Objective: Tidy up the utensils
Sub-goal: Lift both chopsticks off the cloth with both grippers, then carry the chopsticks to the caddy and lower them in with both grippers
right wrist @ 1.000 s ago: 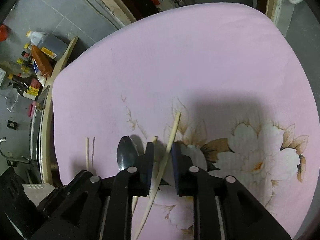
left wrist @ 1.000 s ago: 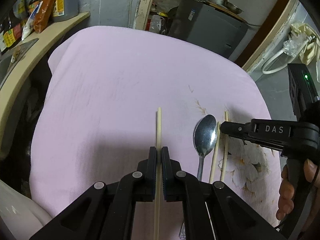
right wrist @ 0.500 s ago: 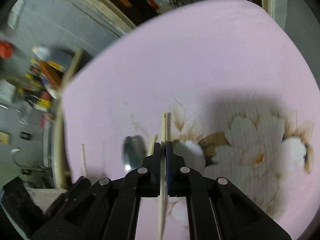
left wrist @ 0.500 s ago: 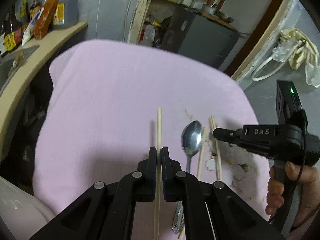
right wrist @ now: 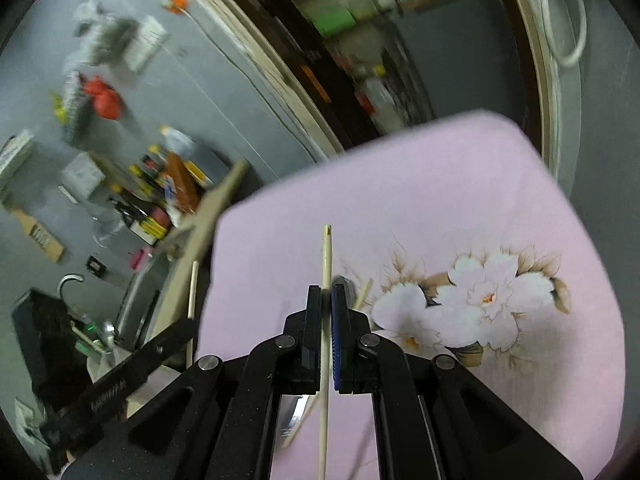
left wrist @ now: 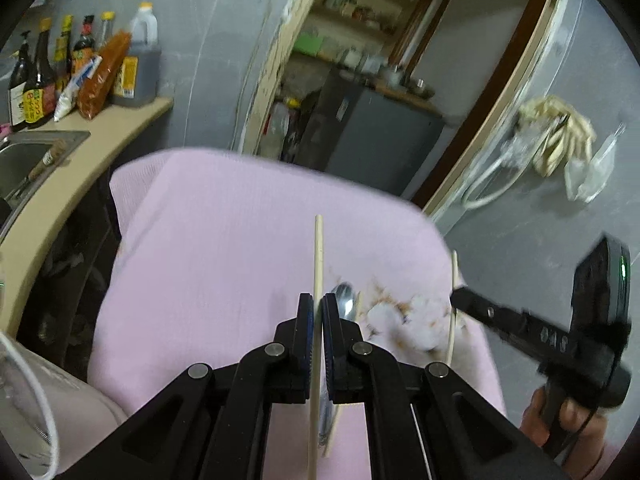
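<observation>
My left gripper (left wrist: 318,304) is shut on a pale wooden chopstick (left wrist: 318,252) and holds it above the pink floral cloth (left wrist: 224,240). My right gripper (right wrist: 327,296) is shut on a second chopstick (right wrist: 327,256), also lifted off the cloth (right wrist: 420,184); it shows at the right of the left wrist view (left wrist: 454,304) with its chopstick (left wrist: 453,280). A metal spoon (left wrist: 346,304) and a third chopstick (left wrist: 357,304) lie on the cloth, partly hidden behind my left fingers. In the right wrist view they peek out beside the fingers, the spoon (right wrist: 347,286) and the chopstick (right wrist: 365,290).
A beige counter (left wrist: 80,156) with a steel sink (left wrist: 24,156) and sauce bottles (left wrist: 40,76) runs along the left of the table. A dark cabinet (left wrist: 380,132) stands beyond the far edge. A white bin rim (left wrist: 24,400) sits at the near left.
Both grippers have risen and tilted up, lifting their chopsticks off the cloth. The right gripper, open around its chopstick a second ago, closed on it. The spoon and third chopstick stay down.
</observation>
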